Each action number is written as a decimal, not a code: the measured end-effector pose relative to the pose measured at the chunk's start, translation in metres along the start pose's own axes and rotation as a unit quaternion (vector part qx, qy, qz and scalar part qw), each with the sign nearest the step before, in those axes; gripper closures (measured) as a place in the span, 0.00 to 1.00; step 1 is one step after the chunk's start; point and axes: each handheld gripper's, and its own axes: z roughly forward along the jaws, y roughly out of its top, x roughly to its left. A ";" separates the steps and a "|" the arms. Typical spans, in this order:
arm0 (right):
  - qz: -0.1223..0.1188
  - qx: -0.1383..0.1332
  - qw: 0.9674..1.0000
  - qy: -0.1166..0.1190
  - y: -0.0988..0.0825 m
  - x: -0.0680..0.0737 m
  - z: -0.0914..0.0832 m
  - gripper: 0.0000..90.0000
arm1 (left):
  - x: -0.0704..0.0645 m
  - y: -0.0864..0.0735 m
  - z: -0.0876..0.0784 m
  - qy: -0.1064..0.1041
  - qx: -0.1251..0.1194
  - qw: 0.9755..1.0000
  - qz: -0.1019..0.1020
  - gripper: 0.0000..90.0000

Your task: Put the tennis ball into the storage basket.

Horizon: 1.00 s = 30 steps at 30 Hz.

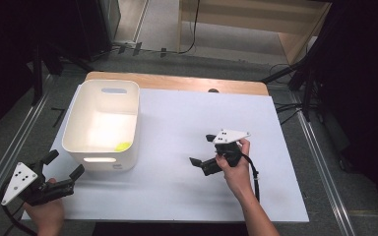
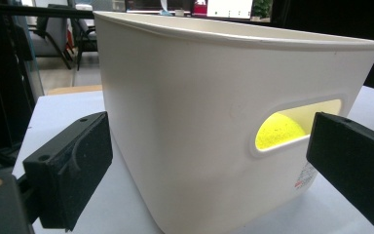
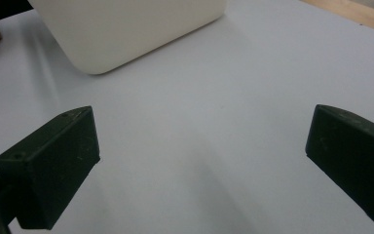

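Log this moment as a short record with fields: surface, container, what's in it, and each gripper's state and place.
surface: white board laid on a wooden table
container: white plastic bin with handle slots, upright, on the board's left part
contents: yellow-green ball in the bin's near right corner, also seen through the handle slot
left gripper: open, holding nothing, just short of the bin's near side
right gripper: open, holding nothing, over bare board to the right of the bin
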 end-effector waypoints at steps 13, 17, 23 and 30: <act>0.023 -0.010 1.000 -0.018 -0.022 -0.009 -0.019 0.00 | 0.000 0.000 -0.001 0.002 -0.001 1.000 0.000 0.03; 0.025 -0.013 0.999 -0.026 -0.027 -0.010 -0.027 0.00 | 0.000 0.000 -0.001 0.003 -0.001 1.000 0.000 0.03; 0.033 -0.017 0.999 -0.034 -0.039 -0.010 -0.035 0.00 | 0.000 0.000 -0.001 0.003 -0.001 1.000 0.001 0.03; 0.044 -0.019 0.998 -0.049 -0.054 -0.013 -0.048 0.00 | 0.000 0.000 -0.001 0.004 -0.001 1.000 0.001 0.03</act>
